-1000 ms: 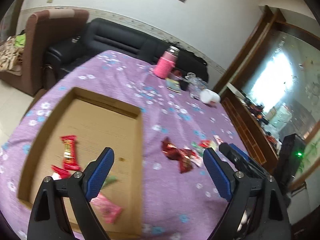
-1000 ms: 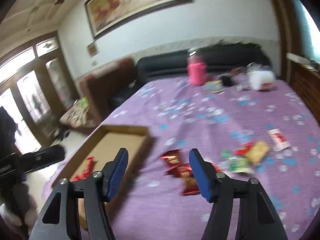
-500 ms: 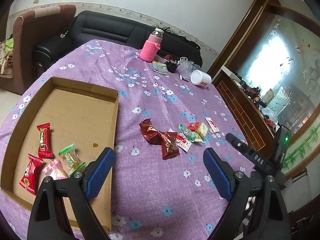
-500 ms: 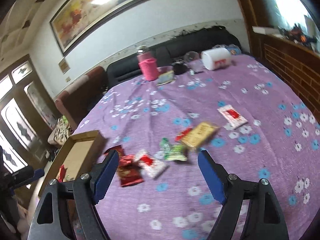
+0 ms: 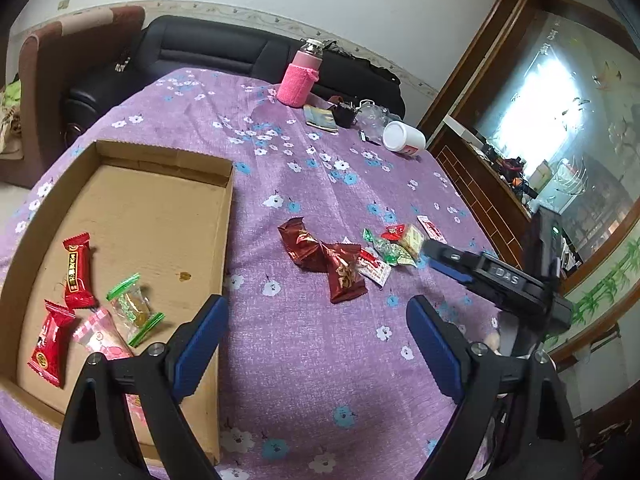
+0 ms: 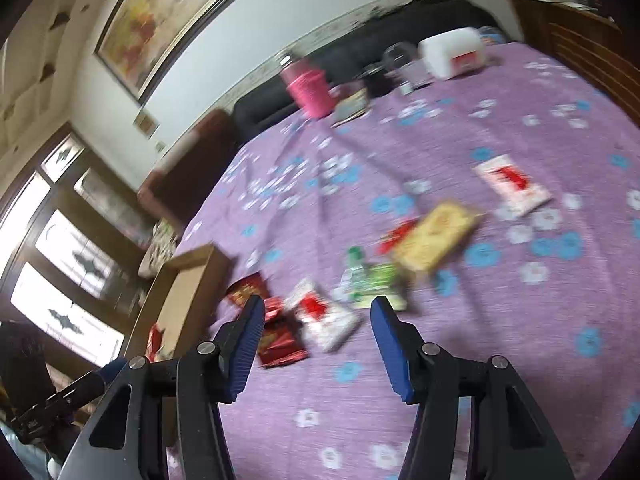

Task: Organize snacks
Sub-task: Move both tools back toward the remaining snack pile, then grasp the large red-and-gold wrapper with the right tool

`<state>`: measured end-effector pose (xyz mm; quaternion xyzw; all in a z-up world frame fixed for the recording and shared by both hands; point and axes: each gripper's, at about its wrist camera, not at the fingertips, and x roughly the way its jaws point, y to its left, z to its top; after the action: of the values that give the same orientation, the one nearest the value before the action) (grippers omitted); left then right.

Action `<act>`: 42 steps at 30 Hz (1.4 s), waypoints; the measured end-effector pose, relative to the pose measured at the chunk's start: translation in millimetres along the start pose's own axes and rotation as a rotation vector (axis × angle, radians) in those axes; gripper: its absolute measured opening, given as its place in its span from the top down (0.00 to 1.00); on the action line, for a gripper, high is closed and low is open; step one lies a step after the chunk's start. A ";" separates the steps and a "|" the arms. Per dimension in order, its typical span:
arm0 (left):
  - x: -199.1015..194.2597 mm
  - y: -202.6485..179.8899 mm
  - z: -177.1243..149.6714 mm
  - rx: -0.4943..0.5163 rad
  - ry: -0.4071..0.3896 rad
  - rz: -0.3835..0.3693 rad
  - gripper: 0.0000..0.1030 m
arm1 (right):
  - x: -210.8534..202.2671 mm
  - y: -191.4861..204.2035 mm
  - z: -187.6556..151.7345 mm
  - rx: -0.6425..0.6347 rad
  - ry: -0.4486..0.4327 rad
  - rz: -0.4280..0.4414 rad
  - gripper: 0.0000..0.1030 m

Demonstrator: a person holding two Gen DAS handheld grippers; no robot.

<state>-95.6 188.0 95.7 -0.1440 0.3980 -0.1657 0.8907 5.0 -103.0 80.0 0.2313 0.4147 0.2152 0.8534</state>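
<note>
We see four wrapped snacks (image 5: 92, 312) lying flat at lower left inside the shallow cardboard tray (image 5: 160, 216), while loose snacks (image 5: 352, 256) (maroon, green, yellow, white-red packets) cluster mid-frame.

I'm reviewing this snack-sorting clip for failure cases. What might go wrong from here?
1. The loose snacks lie overlapping in a cluster on the tablecloth, so the open right gripper might pinch two wrappers at once, or bunch the cloth.
2. The right view is motion-blurred; a fast approach may miss the white packet.
3. The open left gripper hangs by the box wall and could knock it.
</note>
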 end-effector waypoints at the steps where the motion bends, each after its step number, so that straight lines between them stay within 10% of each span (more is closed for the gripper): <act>1: -1.3 0.4 -0.5 0.000 -0.001 -0.001 0.12 | 6.4 5.2 -0.6 -0.006 0.016 0.012 0.42; 30: -7.5 31.0 -3.2 -0.081 -0.004 -0.017 0.12 | 87.5 63.6 -28.0 -0.255 0.155 -0.165 0.42; 33: -6.2 29.9 -2.3 -0.076 -0.004 -0.017 0.12 | 93.5 58.0 -28.1 -0.230 0.174 -0.176 0.60; 42: 3.9 14.9 10.2 -0.063 0.007 -0.039 0.13 | 67.8 44.0 -29.1 -0.141 0.110 -0.110 0.64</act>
<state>-82.7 201.1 93.8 -0.1793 0.4034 -0.1710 0.8808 11.9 -23.6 47.9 0.1353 0.4567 0.2092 0.8540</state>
